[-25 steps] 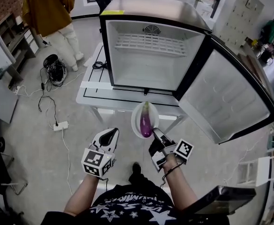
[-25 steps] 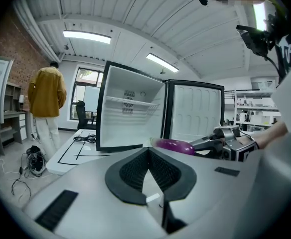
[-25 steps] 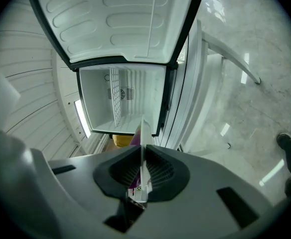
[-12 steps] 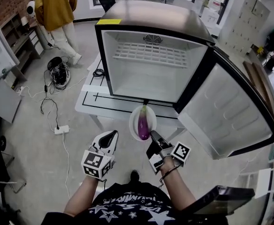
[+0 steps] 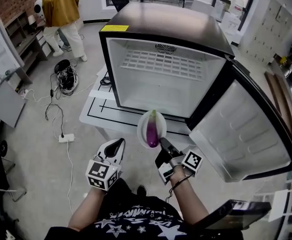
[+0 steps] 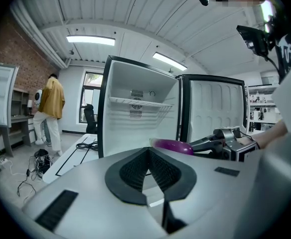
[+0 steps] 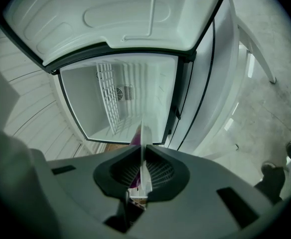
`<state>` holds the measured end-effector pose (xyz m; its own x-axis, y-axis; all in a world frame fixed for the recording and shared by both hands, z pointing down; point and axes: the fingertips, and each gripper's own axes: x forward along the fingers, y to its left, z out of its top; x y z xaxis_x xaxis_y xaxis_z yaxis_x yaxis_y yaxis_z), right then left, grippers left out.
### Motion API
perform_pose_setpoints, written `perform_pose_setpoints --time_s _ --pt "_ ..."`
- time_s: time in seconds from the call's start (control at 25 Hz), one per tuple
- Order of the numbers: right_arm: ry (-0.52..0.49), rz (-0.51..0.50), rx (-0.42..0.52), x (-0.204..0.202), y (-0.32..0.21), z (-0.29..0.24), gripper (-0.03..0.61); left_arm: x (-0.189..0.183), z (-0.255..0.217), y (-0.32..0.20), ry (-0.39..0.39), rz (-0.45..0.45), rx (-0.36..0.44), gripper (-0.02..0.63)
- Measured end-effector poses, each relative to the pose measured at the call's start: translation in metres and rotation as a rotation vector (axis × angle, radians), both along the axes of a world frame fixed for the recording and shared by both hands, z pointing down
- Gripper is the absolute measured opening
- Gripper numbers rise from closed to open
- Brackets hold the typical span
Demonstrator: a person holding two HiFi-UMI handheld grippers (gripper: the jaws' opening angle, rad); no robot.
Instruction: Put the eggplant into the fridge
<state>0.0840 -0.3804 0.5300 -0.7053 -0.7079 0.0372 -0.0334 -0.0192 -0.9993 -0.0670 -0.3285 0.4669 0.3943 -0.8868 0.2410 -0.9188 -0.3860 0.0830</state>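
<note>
Eggplant, purple and long [image 5: 151, 130], lies on a round white plate [image 5: 142, 125]. The right gripper [image 5: 161, 146] pinches the plate's near rim, keeping it level before the open white-lined fridge [image 5: 161, 86]. The left gripper [image 5: 117, 145] hangs closed, empty, clear at left.

One open fridge [image 5: 161, 21] at centre, with one door [image 5: 241, 129] and one wire shelf [image 5: 163, 64]. One yellow label [image 5: 113, 28] on the fridge top. One purple eggplant [image 5: 151, 130] on one white plate [image 5: 140, 124], below centre. Two grippers along the lower edge: left gripper [image 5: 118, 144], right gripper [image 5: 162, 144]. One white table [image 5: 98, 111]. One person [image 5: 61, 6] at upper left. One power strip [image 5: 65, 138] at left.
</note>
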Motion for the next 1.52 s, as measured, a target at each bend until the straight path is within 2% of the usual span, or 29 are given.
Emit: perform_pose_setpoints --time_s 0.2,0.56,0.8,1.16,1.52 --pt "-0.003 0.007 -0.016 -0.006 -0.014 0.006 0.028 -0.008 0.0 -0.025 0.002 0.005 0.006 0.008" --pt "-0.006 0.069 -0.029 -0.018 -0.063 0.003 0.029 -0.008 -0.002 -0.09 0.016 0.099 0.02 0.008" --pt "-0.008 0.099 -0.029 -0.033 -0.099 0.003 0.029 -0.019 0.0 -0.127 0.023 0.126 0.017 0.008" --pt "0.037 0.142 -0.043 -0.042 -0.143 0.006 0.029 -0.036 0.003 -0.169 0.044 0.156 0.009 0.008" --pt "0.112 0.187 -0.06 -0.047 -0.182 0.021 0.029 -0.045 0.003 -0.19 0.071 0.196 0.012 0.008"
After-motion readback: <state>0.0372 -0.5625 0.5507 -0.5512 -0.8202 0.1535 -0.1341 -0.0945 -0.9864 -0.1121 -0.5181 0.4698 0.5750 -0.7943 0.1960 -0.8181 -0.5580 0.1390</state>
